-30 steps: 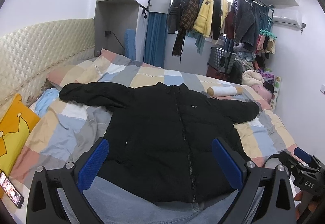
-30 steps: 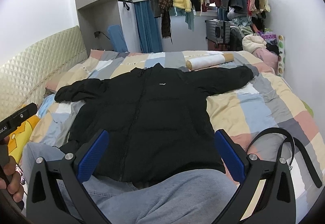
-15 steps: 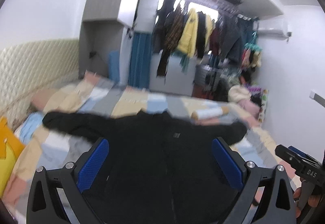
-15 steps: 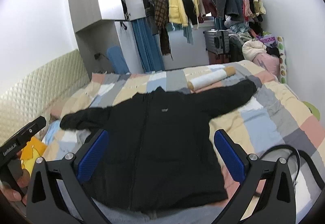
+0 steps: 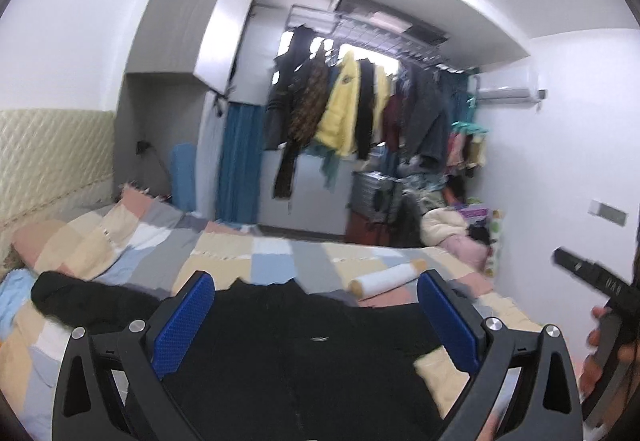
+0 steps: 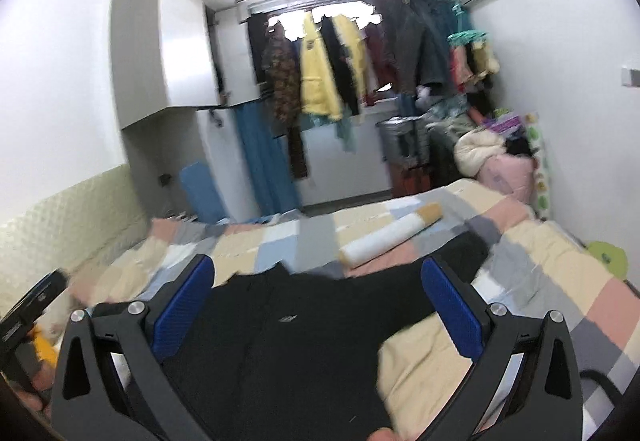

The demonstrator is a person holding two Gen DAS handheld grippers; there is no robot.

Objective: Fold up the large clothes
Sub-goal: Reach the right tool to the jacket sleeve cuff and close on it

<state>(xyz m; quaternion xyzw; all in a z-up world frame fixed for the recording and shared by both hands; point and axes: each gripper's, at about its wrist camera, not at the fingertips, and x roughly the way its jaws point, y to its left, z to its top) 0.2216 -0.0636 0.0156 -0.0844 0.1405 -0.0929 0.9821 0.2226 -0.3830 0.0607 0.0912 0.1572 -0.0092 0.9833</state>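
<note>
Both cameras have tilted up since a second ago, so less of the black padded zip-front jacket (image 5: 304,353) shows. It lies flat on the patchwork-quilted bed (image 6: 532,281), collar far, hem near, sleeves spread left and right. Left claw (image 5: 316,321) and right claw (image 6: 318,311) hover released, empty. Folding seems unstarted; next, reach a sleeve.

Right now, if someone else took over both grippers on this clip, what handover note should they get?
Left gripper: open, holding nothing, raised above the bed.
Right gripper: open, holding nothing, likewise raised.
Black jacket: spread flat, front up, on the patchwork quilt, sleeves out to both sides. A white roll lies just beyond its collar.
Done: jacket laid out; no fold visible.
Left: the whole fold, probably sleeves in first, then the body. Frames are blurred, so confirm details.
</note>
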